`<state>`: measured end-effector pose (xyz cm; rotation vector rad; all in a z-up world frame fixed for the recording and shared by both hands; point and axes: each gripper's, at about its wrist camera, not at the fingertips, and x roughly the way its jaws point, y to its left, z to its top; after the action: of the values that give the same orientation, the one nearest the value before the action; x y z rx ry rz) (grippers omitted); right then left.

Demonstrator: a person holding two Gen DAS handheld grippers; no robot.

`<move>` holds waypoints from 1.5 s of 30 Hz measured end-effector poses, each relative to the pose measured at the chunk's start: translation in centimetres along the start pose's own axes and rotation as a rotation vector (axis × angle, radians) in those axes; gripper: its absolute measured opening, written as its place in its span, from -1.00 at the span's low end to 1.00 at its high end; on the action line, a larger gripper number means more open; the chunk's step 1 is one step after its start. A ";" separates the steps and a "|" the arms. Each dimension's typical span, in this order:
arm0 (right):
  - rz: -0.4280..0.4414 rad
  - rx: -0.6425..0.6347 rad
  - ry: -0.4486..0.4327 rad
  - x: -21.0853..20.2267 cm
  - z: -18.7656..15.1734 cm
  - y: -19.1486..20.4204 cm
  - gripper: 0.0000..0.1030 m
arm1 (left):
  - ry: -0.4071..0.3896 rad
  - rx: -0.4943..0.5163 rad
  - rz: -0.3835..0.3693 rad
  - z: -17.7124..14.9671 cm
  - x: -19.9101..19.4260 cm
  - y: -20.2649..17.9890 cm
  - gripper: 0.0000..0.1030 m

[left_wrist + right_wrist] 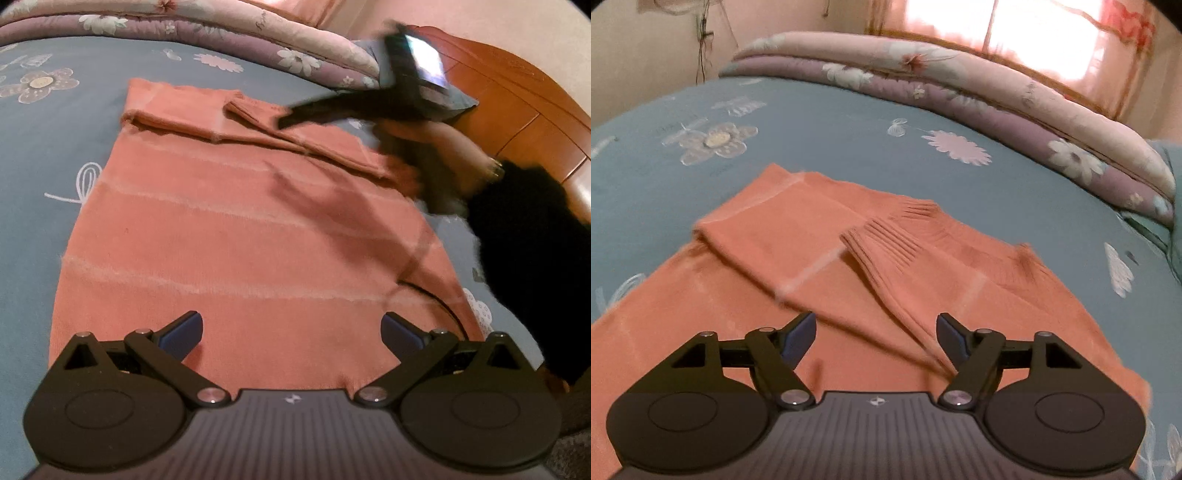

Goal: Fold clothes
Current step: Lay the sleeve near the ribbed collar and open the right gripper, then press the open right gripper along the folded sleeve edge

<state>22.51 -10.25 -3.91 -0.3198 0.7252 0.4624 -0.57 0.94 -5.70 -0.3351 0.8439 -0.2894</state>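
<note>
Fingers [184,334] of the left gripper [291,332] stand wide apart at the bottom of the left wrist view, blue pads facing each other with nothing between them. They hang over the near hem of an orange sweater [229,236], which fills the middle of that frame. The sweater lies flat on a blue bedsheet [44,166] printed with pale flowers, and faint lighter stripes run across its knit. Toward the top of the frame its sleeves are folded inward across the body.

In the right wrist view the right gripper [875,334] is likewise spread, its fingers [799,336] gripping nothing. They hover just above the folded sleeves, whose ribbed cuffs [886,236] overlap near the centre of the frame.

From the left wrist view the right gripper [295,118] shows as a dark blurred shape at the upper right, its tips near a sleeve end; whether they touch the cloth cannot be told through the blur. A hand [454,155] and a black sleeve [532,251] follow it at the right edge, and a thin black cable [439,302] curves over the sweater's lower right corner.

A rolled floral quilt [960,88] lies along the far side of the bed, with a wooden headboard [517,96] at the upper right of the left wrist view and a bright curtained window [1015,29] at the top of the right wrist view.
</note>
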 end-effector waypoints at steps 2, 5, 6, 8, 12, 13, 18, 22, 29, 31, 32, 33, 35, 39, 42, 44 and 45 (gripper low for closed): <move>-0.051 0.054 -0.023 -3.0 -1.9 -3.1 0.49 | -0.009 -0.003 0.002 0.2 0.0 0.0 0.97; -0.194 0.175 -0.042 -6.4 -5.7 -8.4 0.49 | -0.002 0.005 0.004 0.8 0.5 -0.1 0.97; -0.245 0.206 -0.044 -7.2 -7.2 -9.9 0.49 | 0.010 0.010 0.007 1.0 1.0 -0.1 0.97; -0.315 0.246 -0.015 -7.7 -10.1 -12.5 0.49 | 0.034 0.022 0.009 1.4 1.8 -0.4 0.97; -0.355 0.323 0.010 -7.7 -14.1 -15.5 0.49 | 0.062 0.047 0.003 2.0 3.2 -1.4 0.97; -0.349 0.342 0.005 -7.5 -14.5 -15.8 0.49 | 0.068 0.052 0.001 2.1 3.5 -1.6 0.97; -0.295 0.397 -0.007 -5.1 -14.7 -16.6 0.46 | 0.096 0.077 -0.009 2.4 4.9 -2.9 0.97; -0.370 0.422 -0.011 -3.8 -14.3 -16.3 0.45 | 0.115 0.091 -0.010 2.6 5.7 -3.6 0.97; -0.612 0.208 0.036 -2.4 -14.5 -13.5 0.63 | 0.121 0.089 0.001 2.5 5.8 -3.1 0.97; -0.628 0.181 0.044 -2.6 -14.6 -13.2 0.63 | 0.114 0.085 -0.001 2.5 5.8 -2.8 0.97; -0.624 0.197 0.047 -2.8 -14.7 -13.3 0.63 | 0.110 0.082 -0.001 2.5 5.7 -2.7 0.97; -0.611 0.235 0.050 -3.1 -14.9 -13.7 0.63 | 0.107 0.079 -0.002 2.5 5.6 -2.5 0.97; -0.557 0.380 0.075 -3.7 -15.5 -15.1 0.63 | 0.101 0.072 -0.004 2.5 5.5 -2.1 0.97; -0.501 0.502 0.099 -5.4 -16.4 -16.3 0.62 | 0.096 0.067 -0.004 2.5 5.4 -1.5 0.98; -0.491 0.410 0.051 -7.3 -16.3 -15.1 0.62 | 0.093 0.064 -0.013 2.6 5.5 -1.3 0.98; -0.473 0.414 0.000 -8.5 -16.1 -15.1 0.44 | 0.095 0.065 -0.013 2.6 5.5 -1.3 0.97; -0.456 0.433 -0.032 -8.7 -15.7 -15.5 0.15 | 0.096 0.066 -0.012 2.6 5.6 -1.3 0.97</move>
<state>15.93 -32.84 -7.11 -0.0628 0.6764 -0.1245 4.76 -1.95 -7.33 -0.2667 0.9245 -0.3460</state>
